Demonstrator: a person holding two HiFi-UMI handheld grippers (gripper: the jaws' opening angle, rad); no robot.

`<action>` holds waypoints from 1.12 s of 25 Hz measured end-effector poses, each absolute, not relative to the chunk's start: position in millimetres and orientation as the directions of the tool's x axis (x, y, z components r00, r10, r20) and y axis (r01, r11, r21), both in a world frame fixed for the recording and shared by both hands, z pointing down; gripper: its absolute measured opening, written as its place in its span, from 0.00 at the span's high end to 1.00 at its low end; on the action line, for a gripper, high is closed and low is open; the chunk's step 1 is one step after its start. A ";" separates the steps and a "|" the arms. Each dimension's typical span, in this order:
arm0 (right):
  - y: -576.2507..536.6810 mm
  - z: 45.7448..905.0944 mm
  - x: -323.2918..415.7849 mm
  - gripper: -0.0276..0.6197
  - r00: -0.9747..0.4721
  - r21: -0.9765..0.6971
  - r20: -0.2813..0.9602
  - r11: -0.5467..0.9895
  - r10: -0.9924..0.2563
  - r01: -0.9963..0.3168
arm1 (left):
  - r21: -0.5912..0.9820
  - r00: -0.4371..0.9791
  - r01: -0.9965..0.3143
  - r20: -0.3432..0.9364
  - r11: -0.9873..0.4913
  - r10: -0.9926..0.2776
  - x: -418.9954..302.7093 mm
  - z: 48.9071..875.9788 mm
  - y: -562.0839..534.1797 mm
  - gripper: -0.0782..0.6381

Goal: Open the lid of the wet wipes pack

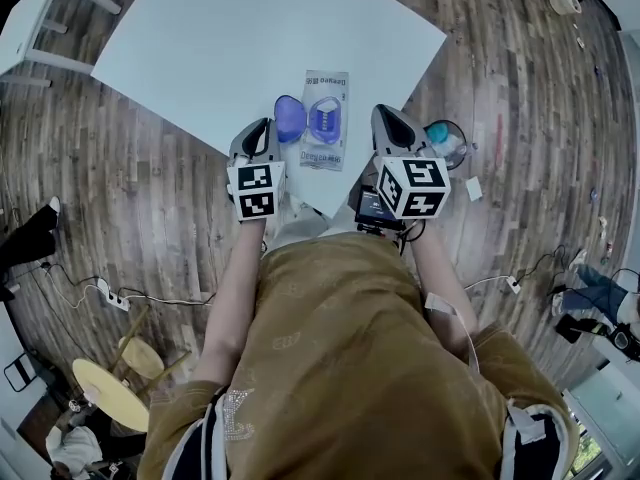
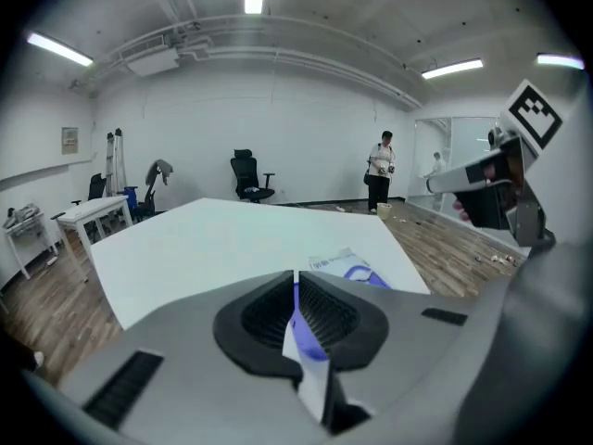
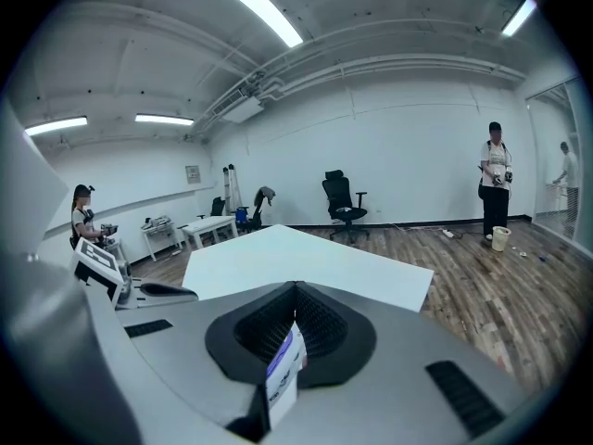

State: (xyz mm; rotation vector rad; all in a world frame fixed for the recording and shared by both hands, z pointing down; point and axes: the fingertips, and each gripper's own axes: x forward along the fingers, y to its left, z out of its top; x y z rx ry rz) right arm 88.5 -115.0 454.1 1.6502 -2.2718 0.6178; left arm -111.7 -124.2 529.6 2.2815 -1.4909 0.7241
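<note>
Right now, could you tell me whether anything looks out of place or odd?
Nothing is spilled or damaged. The wet wipes pack lies flat on the table, its lid open and pinched by the left gripper. One oddity: the right gripper is shut on a white, purple-printed piece I cannot identify.

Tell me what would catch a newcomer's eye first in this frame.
The wet wipes pack lies at the near corner of the white table, its blue lid already flipped open to the left. The left tool and right tool sit on either side of it, near the person, each shut on a thin white strip.
</note>
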 end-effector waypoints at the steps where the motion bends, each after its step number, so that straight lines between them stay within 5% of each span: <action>1: -115.3 453.5 87.9 0.94 -0.318 -0.179 0.449 0.265 -0.835 -0.948 | -0.008 0.332 -0.915 0.553 -0.403 -0.764 -109.4 521.5 -127.8 0.86; 28: -106.1 385.2 112.5 0.94 -0.250 -0.210 0.282 0.194 -0.926 -0.958 | -0.071 0.353 -0.923 0.236 -0.378 -0.906 -96.8 384.9 -139.6 0.86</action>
